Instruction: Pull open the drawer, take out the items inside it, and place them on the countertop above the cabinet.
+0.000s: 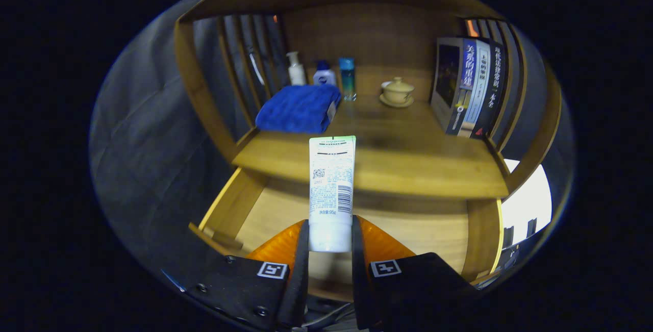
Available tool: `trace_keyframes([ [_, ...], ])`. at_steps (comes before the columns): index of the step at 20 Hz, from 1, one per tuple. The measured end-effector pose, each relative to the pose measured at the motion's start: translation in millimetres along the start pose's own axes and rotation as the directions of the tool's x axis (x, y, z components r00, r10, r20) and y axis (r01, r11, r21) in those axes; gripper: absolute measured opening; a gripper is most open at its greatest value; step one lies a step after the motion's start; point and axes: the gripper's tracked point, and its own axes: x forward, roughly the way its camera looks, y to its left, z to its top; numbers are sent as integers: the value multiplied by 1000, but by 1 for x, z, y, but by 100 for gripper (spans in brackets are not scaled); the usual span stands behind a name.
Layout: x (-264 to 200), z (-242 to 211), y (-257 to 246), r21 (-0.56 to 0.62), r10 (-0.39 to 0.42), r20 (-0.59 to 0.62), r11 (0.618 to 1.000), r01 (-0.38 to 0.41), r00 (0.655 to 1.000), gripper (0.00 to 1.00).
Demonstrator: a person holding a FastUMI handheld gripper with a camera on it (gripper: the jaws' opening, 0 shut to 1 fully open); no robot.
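Gripper (330, 248) clamped on a white tube (331, 189) — held above the open drawer (408, 230), before the countertop (408, 163)

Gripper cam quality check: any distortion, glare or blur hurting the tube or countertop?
Gripper view: fisheye bends the cabinet posts and countertop edge; tube held in the gripper is sharp and evenly lit; bright blown-out patch at the right beyond the cabinet; back shelf items dimmer, books legible.
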Motion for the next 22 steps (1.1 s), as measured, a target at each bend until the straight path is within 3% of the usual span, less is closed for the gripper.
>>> trace_keyframes([
  [3,34,35,-25,38,-77,45,996,76,996,45],
  [8,86,42,-48,108,-158,1,982,157,987,46],
  [16,107,37,-57,138,-201,-19,970,201,979,46],
  [21,106,37,-58,100,-226,-18,969,227,974,54],
  [22,107,36,-56,89,-224,-19,970,225,974,63],
])
